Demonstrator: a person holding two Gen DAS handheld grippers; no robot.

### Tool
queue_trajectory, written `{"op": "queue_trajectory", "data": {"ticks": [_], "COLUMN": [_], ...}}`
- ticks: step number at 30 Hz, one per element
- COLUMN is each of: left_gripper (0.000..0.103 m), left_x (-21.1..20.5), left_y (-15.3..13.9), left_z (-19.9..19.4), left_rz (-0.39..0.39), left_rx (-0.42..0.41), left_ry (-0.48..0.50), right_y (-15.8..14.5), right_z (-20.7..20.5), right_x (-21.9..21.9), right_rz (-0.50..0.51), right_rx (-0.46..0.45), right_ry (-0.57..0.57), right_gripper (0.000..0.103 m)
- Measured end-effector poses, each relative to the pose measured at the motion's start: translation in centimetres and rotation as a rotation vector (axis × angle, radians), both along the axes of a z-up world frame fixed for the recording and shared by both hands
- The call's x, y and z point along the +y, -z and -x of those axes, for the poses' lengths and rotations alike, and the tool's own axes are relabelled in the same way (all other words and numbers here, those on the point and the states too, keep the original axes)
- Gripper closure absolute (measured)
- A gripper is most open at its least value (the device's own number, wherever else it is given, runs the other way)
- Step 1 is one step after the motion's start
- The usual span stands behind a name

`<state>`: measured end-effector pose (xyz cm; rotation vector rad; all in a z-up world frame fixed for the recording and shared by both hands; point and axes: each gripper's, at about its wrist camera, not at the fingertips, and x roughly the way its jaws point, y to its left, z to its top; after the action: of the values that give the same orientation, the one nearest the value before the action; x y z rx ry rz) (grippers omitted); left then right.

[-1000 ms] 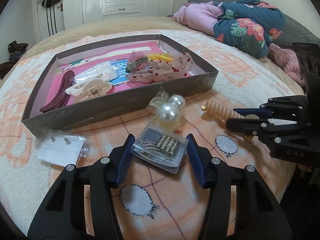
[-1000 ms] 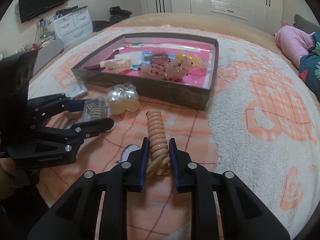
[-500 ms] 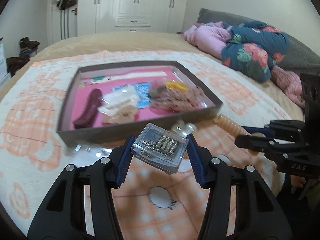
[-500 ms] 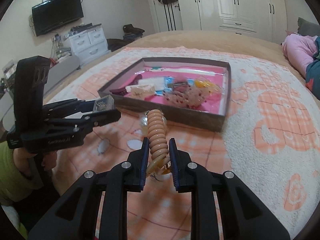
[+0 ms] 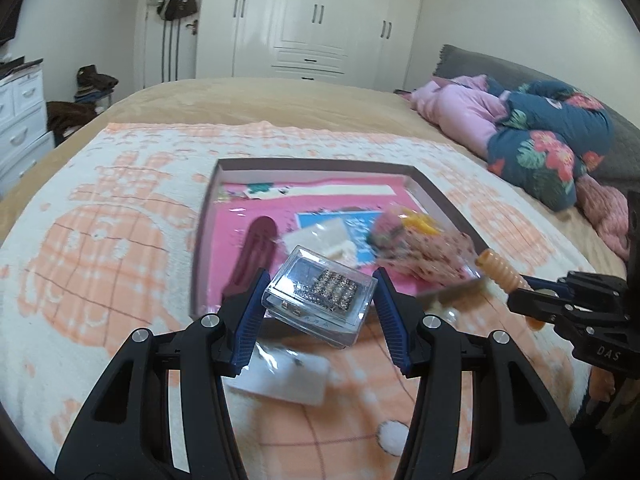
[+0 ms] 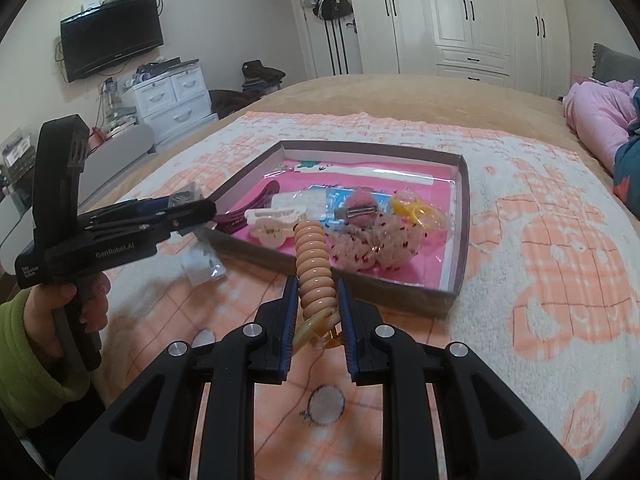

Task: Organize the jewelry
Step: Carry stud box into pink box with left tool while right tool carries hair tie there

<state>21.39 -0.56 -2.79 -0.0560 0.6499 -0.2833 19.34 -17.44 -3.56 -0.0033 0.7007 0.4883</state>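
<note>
Two handheld tongs hover above a bed covered by a white and orange blanket (image 6: 540, 248). The left tongs (image 5: 318, 312) are clamped on a small clear plastic case (image 5: 320, 294) of sparkling rhinestone pieces, held in the air just in front of the near wall of a shallow grey tray (image 6: 460, 216) with a pink floor. The case hides part of the tray's near edge in the left wrist view. The right tongs (image 6: 316, 320) are closed on a peach spiral hair clip (image 6: 314, 268); its ribbed body sticks up and forward past the blue pads, while its amber lower end is partly hidden between them. In the left wrist view the clip's tip (image 5: 500, 270) shows at the right, blurred. Inside the tray lie a maroon hair clip (image 6: 256, 204), a cream claw clip (image 6: 276, 224), a pink pom hair clip (image 6: 360, 208), a sheer scrunchie with red dots (image 6: 372, 246), something yellow in clear wrap (image 6: 412, 208) and blue packets that are hard to read. A small clear bag with a white card (image 5: 284, 376) lies on the blanket under the left tongs, too blurred to make out its contents. A hand in a green sleeve (image 6: 60, 308) grips the left handle
</note>
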Motion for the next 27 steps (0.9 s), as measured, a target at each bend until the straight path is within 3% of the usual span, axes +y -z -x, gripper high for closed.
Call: {"op": "queue_trajectory", "data": {"ticks": [12,27], "left_gripper": [0.059,0.059], "left_x": [1.7,1.7], "left_y": [0.0,0.0], "left_z": [-2.8,-5.9], "left_rz": [0.006,-0.019], "left_rx": [0.004,0.002], "left_ry": [-0.063,-0.074], "right_y": [-0.4,-0.8], "right_z": [-2.6,-6.1], "right_x": [-0.2,-1.4], "right_rz": [0.017,0.019], "right_rx": [-0.029,-0.048], "right_ry": [0.049,0.126], "right_gripper": [0.083,0.083]}}
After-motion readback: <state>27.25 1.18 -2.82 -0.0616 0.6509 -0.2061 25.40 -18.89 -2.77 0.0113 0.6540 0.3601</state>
